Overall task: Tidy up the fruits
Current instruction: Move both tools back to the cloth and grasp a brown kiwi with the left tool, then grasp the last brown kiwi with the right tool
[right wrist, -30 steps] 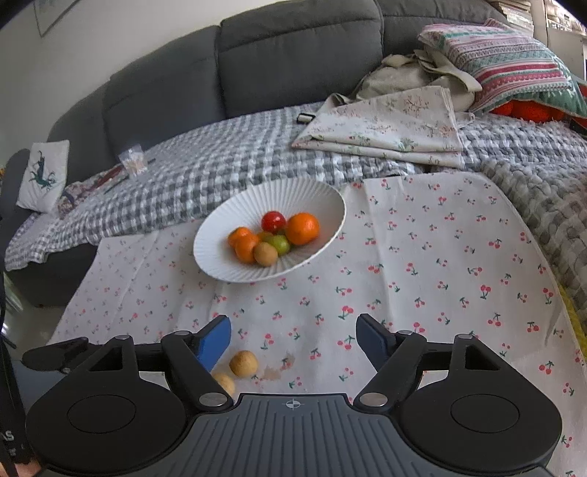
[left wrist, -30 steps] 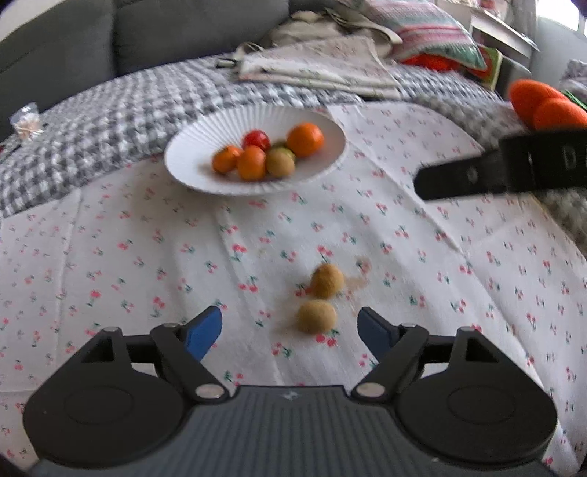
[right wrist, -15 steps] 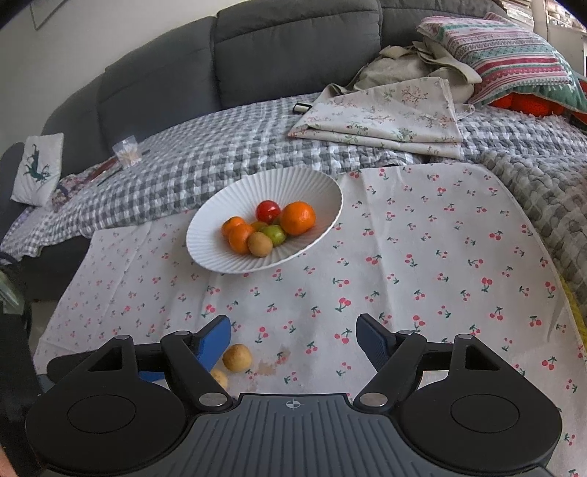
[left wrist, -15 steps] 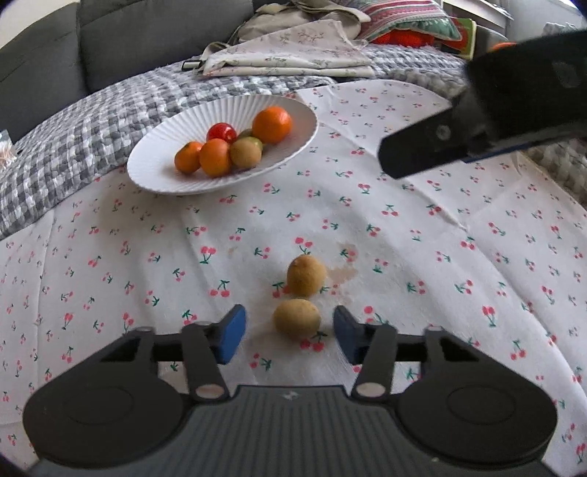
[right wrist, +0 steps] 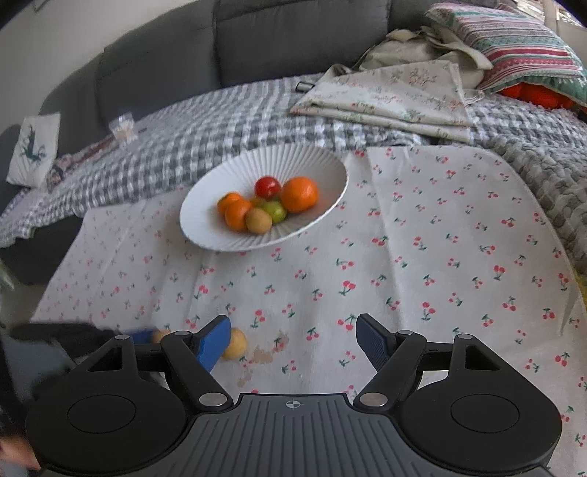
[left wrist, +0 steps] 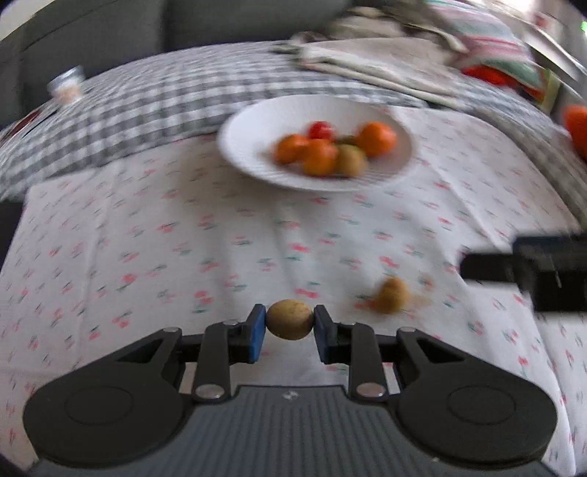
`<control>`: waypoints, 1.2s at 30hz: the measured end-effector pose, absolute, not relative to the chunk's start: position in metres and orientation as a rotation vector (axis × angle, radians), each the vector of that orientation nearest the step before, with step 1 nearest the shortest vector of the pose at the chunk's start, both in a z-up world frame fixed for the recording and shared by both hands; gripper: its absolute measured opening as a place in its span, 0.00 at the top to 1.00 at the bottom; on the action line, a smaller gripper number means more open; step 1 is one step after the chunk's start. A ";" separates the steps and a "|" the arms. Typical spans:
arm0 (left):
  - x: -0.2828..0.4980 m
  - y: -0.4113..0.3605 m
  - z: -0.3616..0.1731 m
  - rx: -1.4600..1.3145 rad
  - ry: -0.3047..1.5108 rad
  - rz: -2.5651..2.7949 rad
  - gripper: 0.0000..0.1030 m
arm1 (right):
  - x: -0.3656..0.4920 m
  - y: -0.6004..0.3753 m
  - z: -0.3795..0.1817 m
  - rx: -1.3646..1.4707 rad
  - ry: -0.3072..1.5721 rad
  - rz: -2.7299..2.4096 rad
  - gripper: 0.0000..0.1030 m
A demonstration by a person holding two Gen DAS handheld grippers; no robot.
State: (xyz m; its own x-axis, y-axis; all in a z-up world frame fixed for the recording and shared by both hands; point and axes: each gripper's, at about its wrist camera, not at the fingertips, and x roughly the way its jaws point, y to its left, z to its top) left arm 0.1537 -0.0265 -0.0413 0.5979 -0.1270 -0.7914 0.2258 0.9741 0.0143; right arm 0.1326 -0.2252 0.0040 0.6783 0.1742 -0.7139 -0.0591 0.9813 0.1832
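My left gripper [left wrist: 290, 324] is shut on a small tan round fruit [left wrist: 290, 319], just above the cherry-print cloth. A second tan fruit [left wrist: 392, 295] lies on the cloth to its right; it also shows in the right wrist view [right wrist: 234, 343]. A white ribbed plate [left wrist: 256, 124] farther back holds several oranges, a red fruit, a green one and a tan one; in the right wrist view the plate [right wrist: 227, 176] sits ahead and left. My right gripper [right wrist: 293, 339] is open and empty above the cloth, with the left gripper [right wrist: 146, 335] at its lower left.
A grey checked blanket [right wrist: 205, 128] lies behind the plate, with a folded floral cloth [right wrist: 389, 95] and a striped pillow [right wrist: 521, 47] at the back right. A grey sofa back [right wrist: 293, 33] stands behind. A brown stain [right wrist: 264, 354] marks the cloth near the loose fruit.
My left gripper has shut on the nearer tan fruit and swung left with it, so the other fruit now lies to its right. The right gripper has barely moved.
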 end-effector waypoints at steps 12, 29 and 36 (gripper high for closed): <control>0.166 0.007 -0.033 -0.004 0.898 -0.051 0.75 | 0.150 -0.179 -0.029 0.051 0.860 0.232 0.29; 0.165 0.005 -0.034 -0.017 0.899 -0.049 0.75 | 0.154 -0.157 -0.039 -0.035 0.837 0.230 0.76; 0.166 0.006 -0.032 -0.025 0.892 -0.046 0.75 | 0.153 -0.166 -0.025 0.012 0.808 0.214 0.76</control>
State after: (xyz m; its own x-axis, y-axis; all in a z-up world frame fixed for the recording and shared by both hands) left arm 0.1657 0.0055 -0.0320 0.6266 -0.0511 -0.7776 0.0300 0.9987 -0.0414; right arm 0.1528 -0.1662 -0.0254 0.6707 0.1944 -0.7158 -0.1855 0.9783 0.0920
